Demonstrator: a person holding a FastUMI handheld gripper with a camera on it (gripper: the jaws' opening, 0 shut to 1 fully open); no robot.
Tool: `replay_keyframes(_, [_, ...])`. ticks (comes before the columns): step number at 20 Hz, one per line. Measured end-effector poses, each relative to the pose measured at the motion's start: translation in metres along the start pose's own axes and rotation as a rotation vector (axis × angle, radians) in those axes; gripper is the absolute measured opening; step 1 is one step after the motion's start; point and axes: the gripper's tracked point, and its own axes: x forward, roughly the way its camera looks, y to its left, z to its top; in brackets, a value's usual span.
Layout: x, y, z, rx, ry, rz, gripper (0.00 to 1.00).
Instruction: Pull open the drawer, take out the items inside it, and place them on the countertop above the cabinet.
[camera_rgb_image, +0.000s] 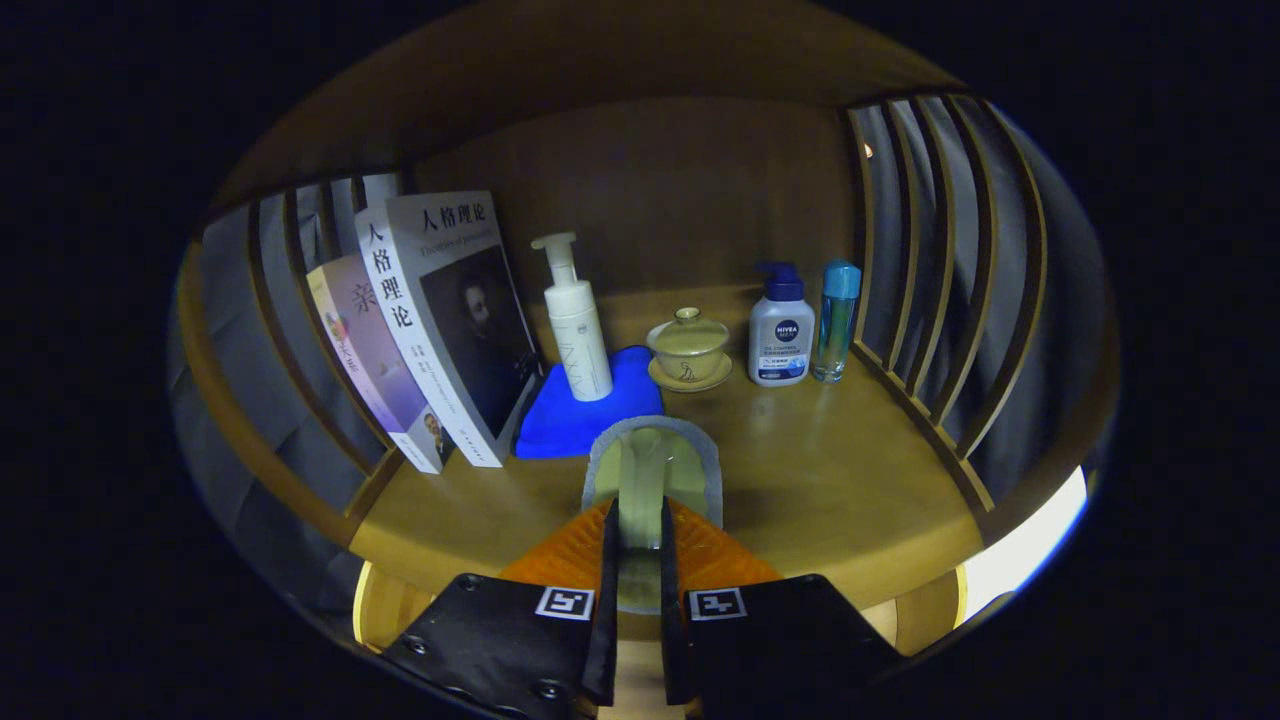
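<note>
Jaws (640, 520): narrow, both fingers pressing a translucent grey-rimmed item (652, 470), held upright.
Item axis: runs forward along the fingers, tip toward the blue cloth (585, 410).
Counter (830, 470): beneath the item; bare wood lies just right of the cloth.
Judgement: set-down likely there.

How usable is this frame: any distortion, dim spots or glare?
Gripper view: fisheye bends the slats into curves; the shelf is dim, with soft glare beside the gripper, which is shut on a clear object; the bottles and books stay sharp.
</note>
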Motion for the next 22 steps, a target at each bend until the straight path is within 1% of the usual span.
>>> replay_keyframes(4, [0.01, 0.0, -0.002, 0.004, 0.016, -0.007, 0.2])
replay_keyframes(7, [0.01, -0.004, 0.007, 0.019, -0.02, -0.033, 0.29])
replay_keyframes(9, [0.004, -0.001, 0.012, 0.02, -0.046, -0.022, 0.36])
replay_keyframes(12, [-0.016, 0.001, 0.016, 0.0, -0.117, -0.012, 0.83])
replay_keyframes(13, [-0.039, 0.001, 0.018, -0.006, -0.154, -0.012, 0.98])
replay_keyframes(16, [-0.08, 0.012, 0.013, -0.021, -0.277, 0.018, 0.98])
replay_keyframes(19, [-0.129, 0.026, -0.005, -0.054, -0.384, 0.067, 0.98])
replay_keyframes(22, [-0.179, 0.036, -0.031, -0.074, -0.494, 0.064, 0.98])
